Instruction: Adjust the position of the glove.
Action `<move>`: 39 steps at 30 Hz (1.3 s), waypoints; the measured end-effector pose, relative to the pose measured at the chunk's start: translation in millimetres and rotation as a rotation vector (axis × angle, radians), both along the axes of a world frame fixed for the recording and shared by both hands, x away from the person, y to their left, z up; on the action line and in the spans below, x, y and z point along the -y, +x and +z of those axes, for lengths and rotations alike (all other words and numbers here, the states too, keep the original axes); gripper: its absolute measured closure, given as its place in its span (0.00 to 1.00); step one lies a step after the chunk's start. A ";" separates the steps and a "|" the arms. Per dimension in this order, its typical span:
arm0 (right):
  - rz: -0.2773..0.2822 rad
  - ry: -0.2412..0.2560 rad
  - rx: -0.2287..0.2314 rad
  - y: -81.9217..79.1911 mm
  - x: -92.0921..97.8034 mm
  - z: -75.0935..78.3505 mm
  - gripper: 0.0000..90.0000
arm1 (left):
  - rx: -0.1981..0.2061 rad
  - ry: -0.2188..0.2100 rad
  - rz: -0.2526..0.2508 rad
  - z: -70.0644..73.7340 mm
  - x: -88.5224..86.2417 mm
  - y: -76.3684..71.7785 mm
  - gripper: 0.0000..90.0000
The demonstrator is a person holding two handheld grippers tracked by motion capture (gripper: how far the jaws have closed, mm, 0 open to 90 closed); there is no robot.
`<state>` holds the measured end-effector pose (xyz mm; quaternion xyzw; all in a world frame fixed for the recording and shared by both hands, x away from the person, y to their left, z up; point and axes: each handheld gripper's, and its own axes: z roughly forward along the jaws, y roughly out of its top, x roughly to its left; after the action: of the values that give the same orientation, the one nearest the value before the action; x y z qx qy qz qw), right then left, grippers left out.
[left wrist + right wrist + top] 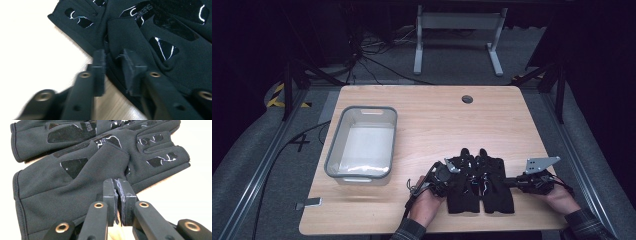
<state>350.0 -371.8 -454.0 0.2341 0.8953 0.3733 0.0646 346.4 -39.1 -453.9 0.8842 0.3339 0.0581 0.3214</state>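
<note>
The pair of black gloves (pixel 480 182) lies flat, side by side, at the near edge of the bench (pixel 432 120), between the two hands. The left gripper (pixel 113 58) stands with its jaws apart, straddling the edge of the nearer glove without pinching it. The right gripper (pixel 116 185) has its jaws pressed together at the other glove's edge; whether cloth sits between them I cannot tell. The grey bin (pixel 362 142) at the left holds no glove, so by my reckoning the gloves still have to be lifted.
</note>
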 end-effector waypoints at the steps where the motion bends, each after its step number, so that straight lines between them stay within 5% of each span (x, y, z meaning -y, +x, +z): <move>1: 0.002 -0.001 0.000 0.0 -0.2 -0.1 0.96 | -0.005 -0.006 0.000 -0.1 -0.2 0.4 0.90; 6: 0.001 0.000 -0.004 0.2 -0.5 -0.3 0.97 | -0.026 -0.030 0.006 0.2 -1.7 2.0 0.94; 20: 0.018 -0.014 0.009 6.1 -13.3 0.5 0.99 | -0.028 -0.215 -0.016 27.4 -15.9 8.1 0.94; 39: 0.043 -0.014 -0.007 16.8 -34.2 -0.7 1.00 | 0.009 -0.247 -0.123 53.0 10.1 20.5 0.94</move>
<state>366.8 -337.7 -454.7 0.2156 0.9031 0.3674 0.0551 366.9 -49.2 -400.9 0.8563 0.2824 0.0007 0.4324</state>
